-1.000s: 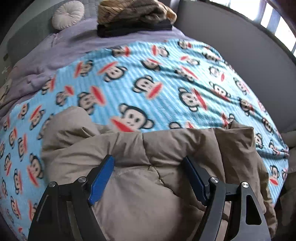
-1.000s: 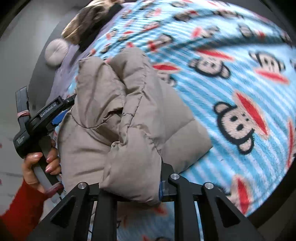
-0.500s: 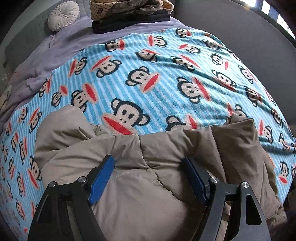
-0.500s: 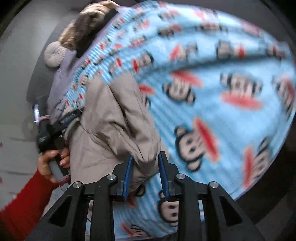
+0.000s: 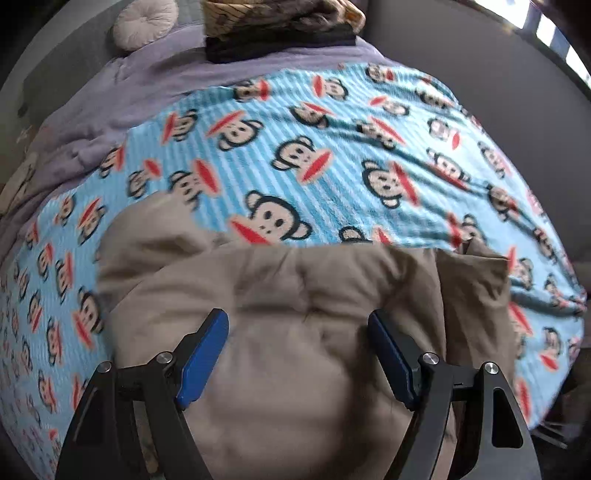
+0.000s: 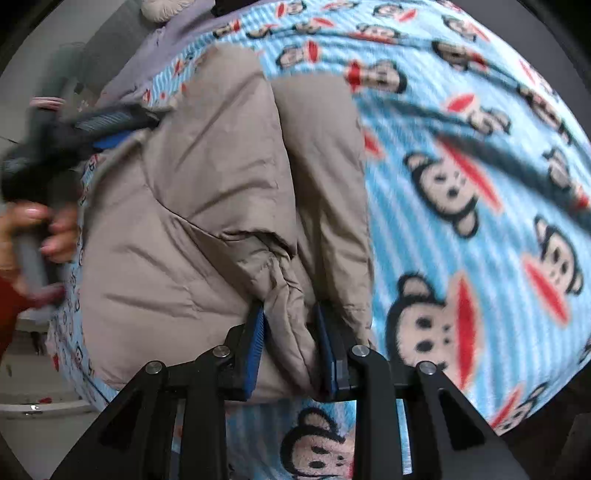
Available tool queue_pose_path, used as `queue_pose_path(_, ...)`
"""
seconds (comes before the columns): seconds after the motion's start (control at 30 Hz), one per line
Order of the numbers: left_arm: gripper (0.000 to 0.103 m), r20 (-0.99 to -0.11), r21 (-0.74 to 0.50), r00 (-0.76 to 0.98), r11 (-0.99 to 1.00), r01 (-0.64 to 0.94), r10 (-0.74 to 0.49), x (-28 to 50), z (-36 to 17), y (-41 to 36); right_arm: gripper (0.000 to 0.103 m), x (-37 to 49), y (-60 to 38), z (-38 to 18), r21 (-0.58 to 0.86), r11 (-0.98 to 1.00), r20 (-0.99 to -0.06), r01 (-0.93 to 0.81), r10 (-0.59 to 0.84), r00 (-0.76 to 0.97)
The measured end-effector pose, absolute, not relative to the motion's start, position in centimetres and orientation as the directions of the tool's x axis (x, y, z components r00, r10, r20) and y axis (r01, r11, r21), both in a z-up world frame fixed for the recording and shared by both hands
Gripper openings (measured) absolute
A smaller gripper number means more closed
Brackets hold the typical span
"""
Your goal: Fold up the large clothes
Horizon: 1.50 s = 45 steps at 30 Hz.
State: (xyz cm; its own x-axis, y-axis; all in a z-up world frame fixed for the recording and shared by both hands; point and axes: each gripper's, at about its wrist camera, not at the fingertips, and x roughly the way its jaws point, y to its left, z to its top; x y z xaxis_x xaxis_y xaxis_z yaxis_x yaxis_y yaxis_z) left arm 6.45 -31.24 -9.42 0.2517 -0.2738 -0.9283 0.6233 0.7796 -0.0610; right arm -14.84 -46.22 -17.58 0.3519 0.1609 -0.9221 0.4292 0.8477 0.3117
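A beige puffer jacket (image 5: 295, 314) lies bunched on a blue monkey-print blanket (image 5: 332, 166). My left gripper (image 5: 297, 350) is open, its blue pads wide apart on either side of the jacket's padded bulk. In the right wrist view the jacket (image 6: 207, 206) is folded into a thick bundle, and my right gripper (image 6: 290, 350) is shut on a fold at its near edge. The left gripper (image 6: 107, 125) shows there at the jacket's far left side, held by a hand.
A stack of folded clothes (image 5: 280, 29) and a round pale cushion (image 5: 146, 22) sit at the far end on a lilac sheet (image 5: 110, 96). A grey padded wall (image 5: 498, 81) runs along the right. The blanket (image 6: 480, 184) spreads right of the jacket.
My right gripper, loose beside the jacket's edge half a second ago, has closed on a fold of it. My left gripper stays open over the jacket, shifted only slightly.
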Motion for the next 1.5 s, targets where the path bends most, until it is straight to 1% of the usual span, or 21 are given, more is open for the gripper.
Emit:
queue_pose_path(0.13,0.079,-0.926,-0.142,0.22,0.825,0.547,-0.306,4.5,-7.2,-25.3,0.03,-14.9,-46.6,-18.4,0.324,0.829,-0.922,0.456,0.169,0.348)
queue_pose_path(0.23,0.079,-0.94,-0.186,0.155,0.837,0.514,-0.303,1.8,-7.9,-21.3,0.03,-14.9,-46.8,-19.2,0.329,0.815,-0.921,0.477,0.166,0.352)
queue_pose_path(0.3,0.079,-0.95,-0.203,0.1,0.825,0.527,-0.297,-0.4,-9.4,-19.7,0.03,-15.1,-46.7,-19.8,0.319,0.814,-0.922,0.486,0.148,0.358)
queue_pose_path(0.47,0.079,-0.938,-0.269,0.05,0.812,0.517,-0.343,-2.4,-11.5,-18.3,0.03,-14.6,-46.2,-20.5,0.263,0.821,-0.937,0.507,0.092,0.336)
queue_pose_path(0.63,0.079,-0.93,-0.29,0.039,0.797,0.53,-0.365,-2.4,-11.5,-17.8,0.033,-13.8,-44.8,-20.9,0.211,0.812,-0.952,0.544,0.045,0.303)
queue_pose_path(0.87,0.079,-0.937,-0.275,0.02,0.769,0.577,-0.35,-2.9,-10.4,-17.1,0.035,-12.7,-42.8,-19.9,0.117,0.796,-0.97,0.594,-0.038,0.241)
queue_pose_path(1.0,0.079,-0.941,-0.258,0.031,0.774,0.578,-0.337,-3.4,-9.9,-16.1,0.036,-11.8,-41.7,-19.2,0.081,0.796,-0.978,0.6,-0.052,0.2)
queue_pose_path(1.1,0.079,-0.948,-0.237,0.041,0.786,0.571,-0.315,-3.3,-9.6,-15.4,0.036,-10.9,-40.5,-17.3,0.066,0.81,-0.981,0.583,-0.055,0.187)
queue_pose_path(1.13,0.079,-0.95,-0.227,0.047,0.789,0.57,-0.308,-3.2,-9.5,-15.3,0.037,-10.8,-40.6,-16.7,0.067,0.814,-0.98,0.577,-0.053,0.19)
queue_pose_path(1.17,0.079,-0.953,-0.216,0.055,0.794,0.568,-0.298,-3.2,-9.3,-15.2,0.039,-10.7,-40.3,-15.9,0.075,0.821,-0.978,0.566,-0.049,0.201)
queue_pose_path(1.2,0.079,-0.956,-0.201,0.066,0.802,0.562,-0.286,-3.1,-9.2,-15.0,0.044,-10.6,-40.3,-15.2,0.088,0.825,-0.976,0.559,-0.041,0.215)
queue_pose_path(1.27,0.079,-0.96,-0.184,0.078,0.82,0.541,-0.267,-2.9,-8.8,-14.5,0.048,-10.3,-40.2,-14.2,0.117,0.829,-0.972,0.548,-0.019,0.236)
queue_pose_path(1.37,0.079,-0.965,-0.17,0.088,0.847,0.504,-0.247,-2.5,-8.5,-13.9,0.048,-9.6,-40.5,-12.9,0.157,0.836,-0.965,0.526,0.018,0.261)
queue_pose_path(1.5,0.079,-0.97,-0.143,0.107,0.872,0.468,-0.216,-2.1,-8.3,-13.5,0.048,-9.0,-41.7,-12.9,0.19,0.849,-0.961,0.492,0.059,0.271)
